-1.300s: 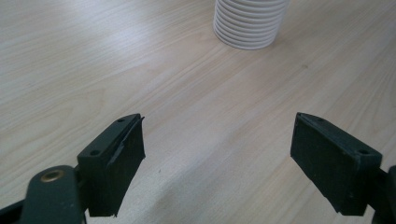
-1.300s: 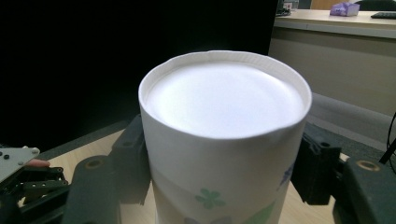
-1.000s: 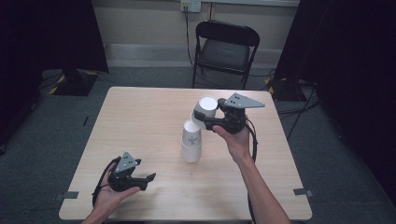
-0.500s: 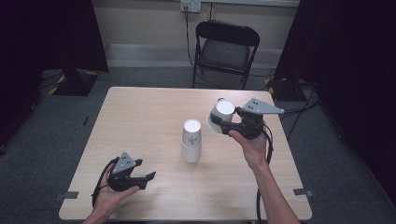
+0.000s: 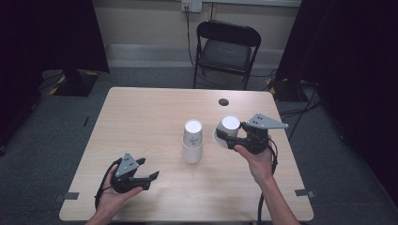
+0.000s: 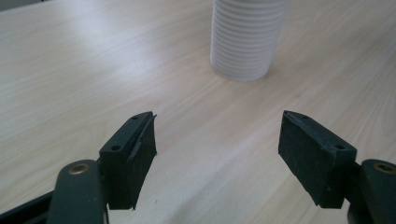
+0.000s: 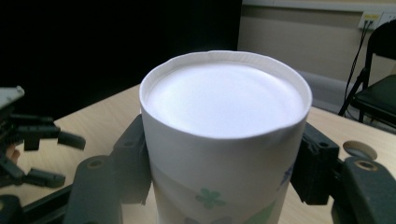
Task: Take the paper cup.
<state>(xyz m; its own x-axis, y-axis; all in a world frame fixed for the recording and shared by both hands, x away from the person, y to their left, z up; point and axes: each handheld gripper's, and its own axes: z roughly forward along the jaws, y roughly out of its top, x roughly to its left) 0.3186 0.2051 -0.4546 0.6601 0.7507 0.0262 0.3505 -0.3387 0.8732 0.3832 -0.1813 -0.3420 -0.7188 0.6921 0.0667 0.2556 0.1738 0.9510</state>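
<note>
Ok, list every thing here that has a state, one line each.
Right claw: shut on the paper cup.
Paper cup: upside down, held above the table, clear of the stack.
Cup stack: upside down, standing on the table.
Left claw: open, nothing between its jaws, which have just been closing a little.
Folding chair: unfolded, unoccupied.

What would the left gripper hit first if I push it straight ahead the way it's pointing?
Probably the cup stack. It stands ahead of the open left gripper, slightly right of centre, with bare table between; it might only graze it.
</note>
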